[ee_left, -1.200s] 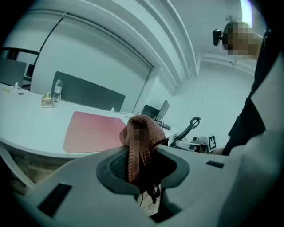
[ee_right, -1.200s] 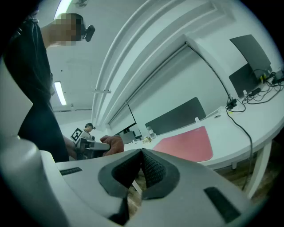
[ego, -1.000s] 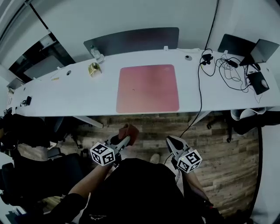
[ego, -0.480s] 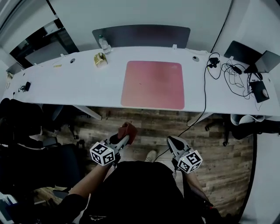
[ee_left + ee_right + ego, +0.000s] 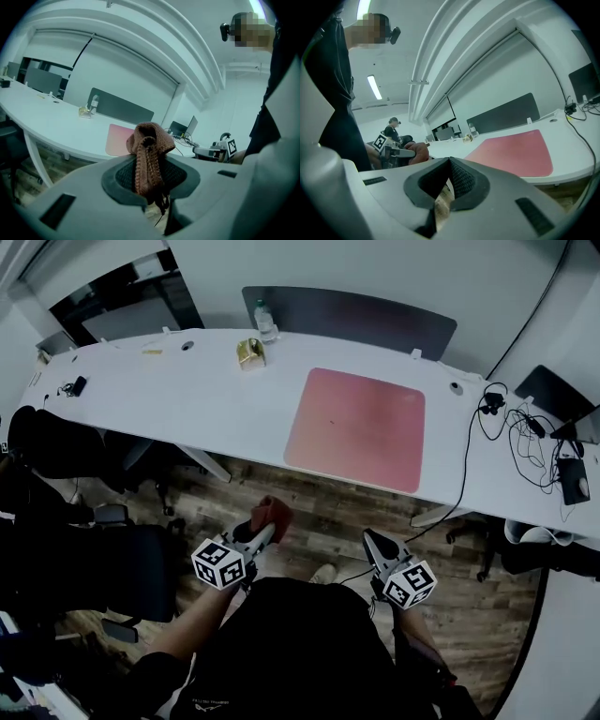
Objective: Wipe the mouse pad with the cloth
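A pink mouse pad (image 5: 356, 429) lies flat on the long white desk (image 5: 169, 399); the same mouse pad (image 5: 115, 139) shows in the left gripper view and the mouse pad (image 5: 516, 150) in the right gripper view. My left gripper (image 5: 263, 524) is shut on a bunched rust-brown cloth (image 5: 273, 515), the knitted cloth (image 5: 147, 154) sticking up between its jaws. It hangs over the wooden floor, short of the desk's near edge. My right gripper (image 5: 372, 542) is shut with nothing in it, also short of the desk.
A gold object (image 5: 249, 353) and a clear bottle (image 5: 266, 326) stand at the back of the desk near a dark divider panel (image 5: 352, 320). Cables (image 5: 525, 442), a laptop (image 5: 558, 390) and small devices crowd the right end. Black chairs (image 5: 84, 549) stand at left.
The head view has swung so the desk now runs diagonally and the pad sits farther right. Both grippers keep their place before my body, the cloth still held.
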`<state>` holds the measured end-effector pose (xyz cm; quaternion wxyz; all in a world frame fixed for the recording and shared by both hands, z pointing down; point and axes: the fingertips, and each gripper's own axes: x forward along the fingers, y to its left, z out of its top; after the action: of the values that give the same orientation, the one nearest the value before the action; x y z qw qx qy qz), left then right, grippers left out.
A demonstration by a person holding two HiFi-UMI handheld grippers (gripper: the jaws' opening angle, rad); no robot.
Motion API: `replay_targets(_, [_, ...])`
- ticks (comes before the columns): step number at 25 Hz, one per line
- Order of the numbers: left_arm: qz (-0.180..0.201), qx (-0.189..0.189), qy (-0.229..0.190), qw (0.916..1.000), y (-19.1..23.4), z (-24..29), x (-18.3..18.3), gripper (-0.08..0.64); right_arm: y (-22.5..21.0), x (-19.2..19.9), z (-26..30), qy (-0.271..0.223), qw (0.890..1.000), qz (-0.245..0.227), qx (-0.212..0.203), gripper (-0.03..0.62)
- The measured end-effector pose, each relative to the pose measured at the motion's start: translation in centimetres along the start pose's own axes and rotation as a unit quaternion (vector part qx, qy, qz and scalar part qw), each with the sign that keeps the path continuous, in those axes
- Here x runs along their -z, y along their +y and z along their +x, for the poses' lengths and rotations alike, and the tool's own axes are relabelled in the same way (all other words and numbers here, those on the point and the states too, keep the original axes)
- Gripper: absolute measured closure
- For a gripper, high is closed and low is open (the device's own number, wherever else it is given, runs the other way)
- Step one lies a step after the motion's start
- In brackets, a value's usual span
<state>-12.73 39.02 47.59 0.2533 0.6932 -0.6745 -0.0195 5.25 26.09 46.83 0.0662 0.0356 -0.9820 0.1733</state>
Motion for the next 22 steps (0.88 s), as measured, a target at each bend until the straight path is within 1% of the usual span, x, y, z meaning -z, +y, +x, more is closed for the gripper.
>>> replay_targets(6, [-0.018,-0.034,-0.006,0.9992,1.8,-0.2,-0.4,0.463,-0.9,-0.8,1.9,0.005,1.000,-0.003,-0.019,0.568])
replay_targets(11, [-0.022,-0.045,-0.005,0.9988,2.0,0.2,-1.0,0.463,-1.7,-0.9,1.8,0.005,1.000,0.005,-0.017,0.568])
replay_targets(16, [-0.017,-0.037,0.006,0.9992,1.9,2.0,-1.5,0.463,-2.8,-1.3,1.5,0.001,1.000,0.011,-0.004,0.568])
replay_targets(22, [-0.008,-0.006,0.021,0.9997,1.1,4.8,-1.9,0.463,-4.3,-1.2,0.7,-0.006,1.000,0.019,0.022,0.568])
